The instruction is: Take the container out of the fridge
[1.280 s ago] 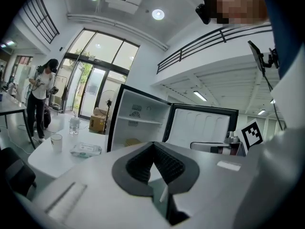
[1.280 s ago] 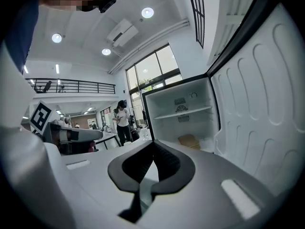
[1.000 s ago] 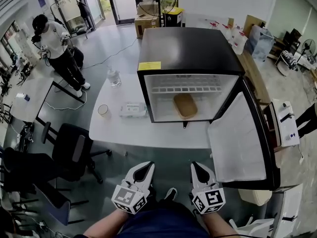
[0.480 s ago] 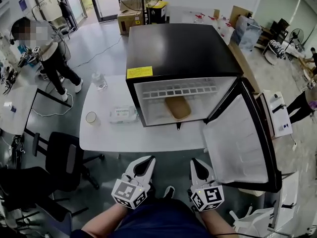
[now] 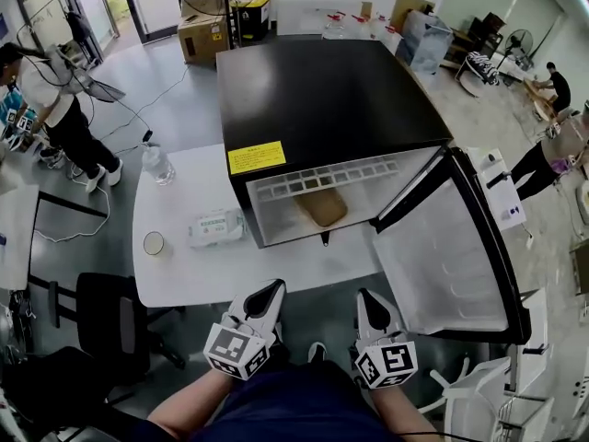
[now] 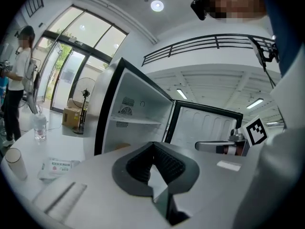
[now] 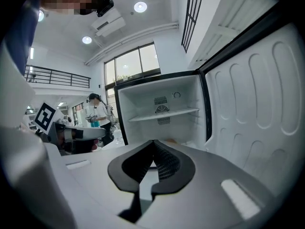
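A black mini fridge [image 5: 322, 99] stands on the white table [image 5: 184, 279] with its door [image 5: 442, 256] swung open to the right. On the fridge floor lies a container with a tan lid [image 5: 320, 207], partly hidden under the fridge's top edge. My left gripper [image 5: 269, 293] and right gripper [image 5: 370, 300] hang side by side near my body, short of the table's front edge, well away from the container. Both are shut with nothing in them. The left gripper view shows shut jaws [image 6: 153, 144] pointing at the open fridge [image 6: 133, 123]. The right gripper view shows the same [image 7: 153, 142], with the container [image 7: 170, 140] just over the jaws.
Left of the fridge, the table holds a pack of wipes [image 5: 214, 227], a paper cup [image 5: 154, 243] and a water bottle [image 5: 157, 163]. A black office chair [image 5: 110, 325] stands at the table's left front. A person [image 5: 51, 99] stands far left. The open door juts toward my right side.
The head view has moved closer to and higher over the fridge, so its top fills more of the picture. Both grippers stay low and shut in front of me.
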Available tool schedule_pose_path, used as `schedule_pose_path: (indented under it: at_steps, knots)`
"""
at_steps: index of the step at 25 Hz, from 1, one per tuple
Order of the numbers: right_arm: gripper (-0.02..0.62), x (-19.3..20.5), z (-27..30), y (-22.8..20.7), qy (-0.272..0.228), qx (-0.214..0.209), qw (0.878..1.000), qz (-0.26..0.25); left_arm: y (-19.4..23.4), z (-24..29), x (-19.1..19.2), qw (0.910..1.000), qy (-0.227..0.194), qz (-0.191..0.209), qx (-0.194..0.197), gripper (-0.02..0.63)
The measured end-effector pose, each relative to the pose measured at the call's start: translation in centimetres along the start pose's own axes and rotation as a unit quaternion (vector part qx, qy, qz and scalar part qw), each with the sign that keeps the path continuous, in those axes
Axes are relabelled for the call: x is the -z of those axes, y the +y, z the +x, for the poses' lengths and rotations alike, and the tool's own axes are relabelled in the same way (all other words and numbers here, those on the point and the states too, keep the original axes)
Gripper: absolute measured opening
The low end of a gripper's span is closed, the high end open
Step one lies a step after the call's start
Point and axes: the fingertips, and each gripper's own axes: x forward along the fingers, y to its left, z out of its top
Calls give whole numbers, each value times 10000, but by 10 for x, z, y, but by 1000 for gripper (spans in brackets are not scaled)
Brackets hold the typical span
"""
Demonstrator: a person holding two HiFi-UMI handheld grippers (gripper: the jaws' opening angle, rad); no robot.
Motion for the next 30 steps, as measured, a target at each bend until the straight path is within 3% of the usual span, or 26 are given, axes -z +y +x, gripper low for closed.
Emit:
schedule_pose_path:
  at_steps: [11,18,21,26,30]
  knots:
    - [6,-8,18,-13,-68,739,9972,-2,14,52,11,9981,214,184,547,3]
    - [6,-16,28,-34,-51,672,9977,89,11,121,35,9957,713,-262,529,3]
    - [6,-12,29,-46,-36,629,9979,173,12,149,55,9929,973,-597,348,3]
    - [6,-4,28,-62,39,633,9974,333,34,185,97,9779,1590,-1349,-128,18]
    - [6,1,25,-72,123,692,9967,399,51,204,112,9641,1622,-2080,-322,61]
